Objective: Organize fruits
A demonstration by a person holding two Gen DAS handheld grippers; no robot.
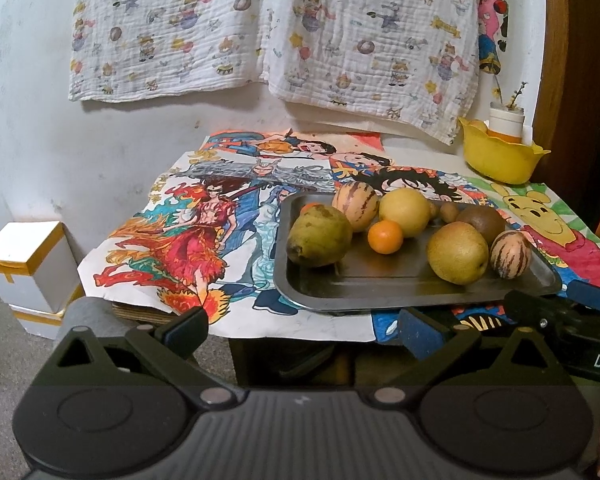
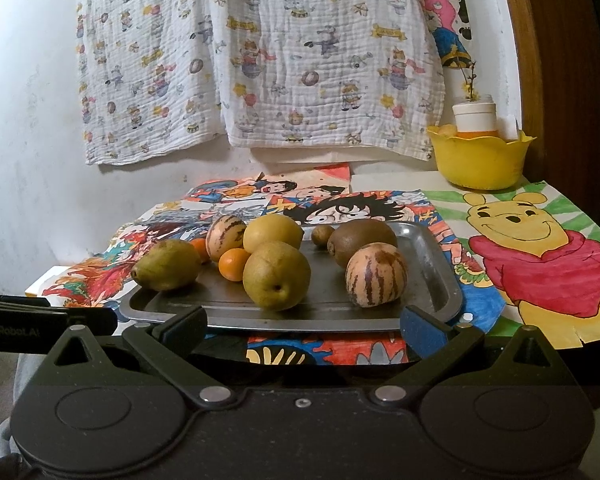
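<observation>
Left hand-held gripper (image 1: 302, 330): jaws spread wide, nothing between them, held short of the table's near edge. Right hand-held gripper (image 2: 304, 326): likewise wide apart and empty, just before the metal tray (image 2: 440, 280). The tray rests on coloured drawings covering the table (image 2: 540, 264). On it: a green pear (image 2: 166, 265), a yellow-brown pear (image 2: 276, 276), two striped melons (image 2: 376, 280), a lemon (image 2: 273, 232), a tangerine (image 2: 233, 264), a kiwi (image 2: 360, 240). A yellow bowl (image 2: 480, 160) stands at the far right corner.
</observation>
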